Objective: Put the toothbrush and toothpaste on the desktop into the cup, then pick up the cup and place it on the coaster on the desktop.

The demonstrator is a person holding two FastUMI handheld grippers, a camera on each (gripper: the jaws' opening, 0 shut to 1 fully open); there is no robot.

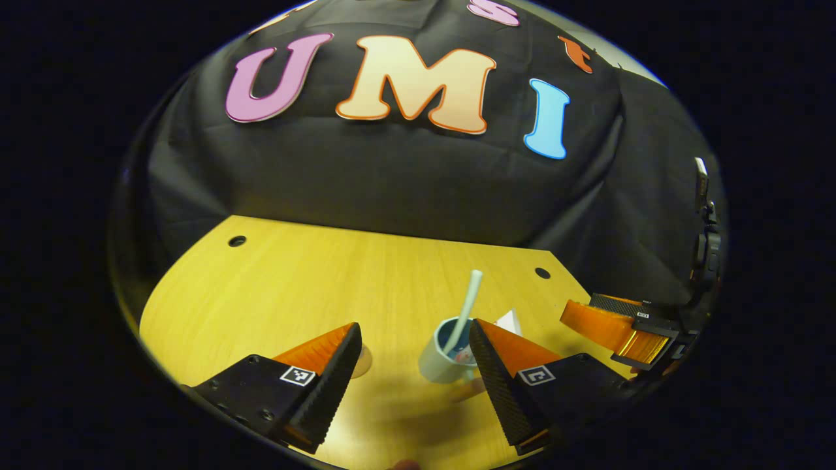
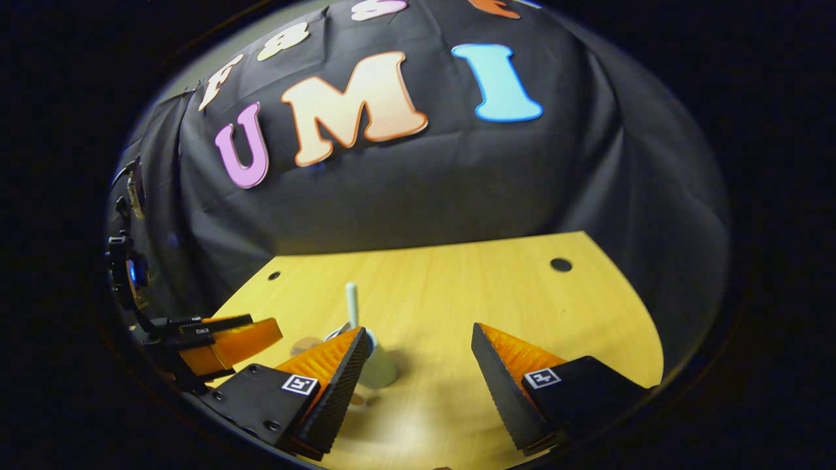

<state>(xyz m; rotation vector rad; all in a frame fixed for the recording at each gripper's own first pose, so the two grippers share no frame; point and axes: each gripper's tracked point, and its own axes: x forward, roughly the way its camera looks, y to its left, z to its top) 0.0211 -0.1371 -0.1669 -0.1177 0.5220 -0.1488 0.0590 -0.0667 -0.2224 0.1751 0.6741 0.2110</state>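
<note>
Two grippers hang low over the wooden desktop [image 1: 294, 281], each with its jaws spread wide and nothing between them. Nearest in the left gripper view, the left gripper [image 1: 415, 365] frames the cup [image 1: 441, 365], which stands upright on the desktop just beside the inner face of that view's right-hand finger; whether it touches the finger cannot be told. Nearest in the right gripper view, the right gripper [image 2: 418, 369] has the same cup [image 2: 379, 369] partly hidden behind its left-hand finger. A pale, rounded, short vessel with a darker interior, the cup holds the toothbrush [image 1: 469, 300], a slim pale handle leaning out over the rim, and a white object with coloured print that is probably the toothpaste [image 1: 462, 356]. A small round tan disc, probably the coaster [image 1: 362, 362], lies beside the tip of the other finger in the left gripper view, near the cup but apart from it. Judged from this layout, the loading step looks done and the lift remains. Risks: a finger brushing the light cup sideways could tip it; a grip closing high could catch the protruding handle and lever the contents out; both grippers converging on one cup could collide. Farther off, the opposite gripper shows at each view's edge, then the booth's dark cloth wall [image 1: 392, 176].
</note>
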